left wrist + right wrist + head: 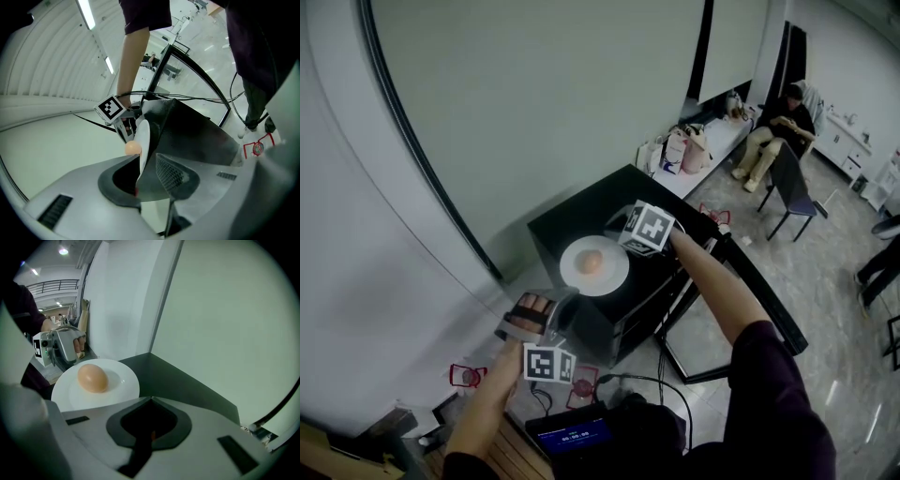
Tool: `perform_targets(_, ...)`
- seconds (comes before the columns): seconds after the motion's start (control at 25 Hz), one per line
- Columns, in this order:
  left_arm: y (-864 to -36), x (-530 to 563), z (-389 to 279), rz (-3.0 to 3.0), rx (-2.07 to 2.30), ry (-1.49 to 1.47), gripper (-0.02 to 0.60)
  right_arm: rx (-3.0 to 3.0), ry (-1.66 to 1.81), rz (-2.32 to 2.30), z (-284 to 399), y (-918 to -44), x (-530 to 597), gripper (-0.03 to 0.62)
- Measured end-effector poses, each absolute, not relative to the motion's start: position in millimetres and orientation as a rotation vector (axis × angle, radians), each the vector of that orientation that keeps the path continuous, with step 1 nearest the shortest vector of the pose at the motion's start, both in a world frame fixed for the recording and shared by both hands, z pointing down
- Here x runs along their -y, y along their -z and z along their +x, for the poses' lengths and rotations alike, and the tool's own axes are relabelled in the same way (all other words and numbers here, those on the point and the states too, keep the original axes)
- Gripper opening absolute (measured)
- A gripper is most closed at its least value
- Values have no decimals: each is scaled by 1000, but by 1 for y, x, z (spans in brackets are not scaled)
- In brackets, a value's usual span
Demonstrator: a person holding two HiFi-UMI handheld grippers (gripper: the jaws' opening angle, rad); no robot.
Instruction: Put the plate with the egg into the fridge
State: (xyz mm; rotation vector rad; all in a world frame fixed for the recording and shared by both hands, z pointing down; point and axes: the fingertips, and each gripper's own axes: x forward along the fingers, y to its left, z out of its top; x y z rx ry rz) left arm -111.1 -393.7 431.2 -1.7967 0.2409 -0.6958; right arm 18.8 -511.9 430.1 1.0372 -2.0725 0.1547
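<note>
Left gripper (140, 180) clamped on plate (117, 380) rim; egg (93, 377) sits mid-plate, atop fridge (581, 211). Right gripper (150, 401) closed and empty beside plate. Lift level and slow: egg would likely roll.

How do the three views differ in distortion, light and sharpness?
Head view: wide lens bends the wall; egg small but clear. Left gripper view: strong bending, bright ceiling lights, plate edge-on. Right gripper view: egg sharp, even light, dark corners.
</note>
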Motion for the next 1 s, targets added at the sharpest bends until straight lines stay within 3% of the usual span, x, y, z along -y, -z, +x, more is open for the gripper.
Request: perform_targets(1.0,-425,398,-128,-1437,-287,672,21,2103,-131,1143,-13,-419,486,6)
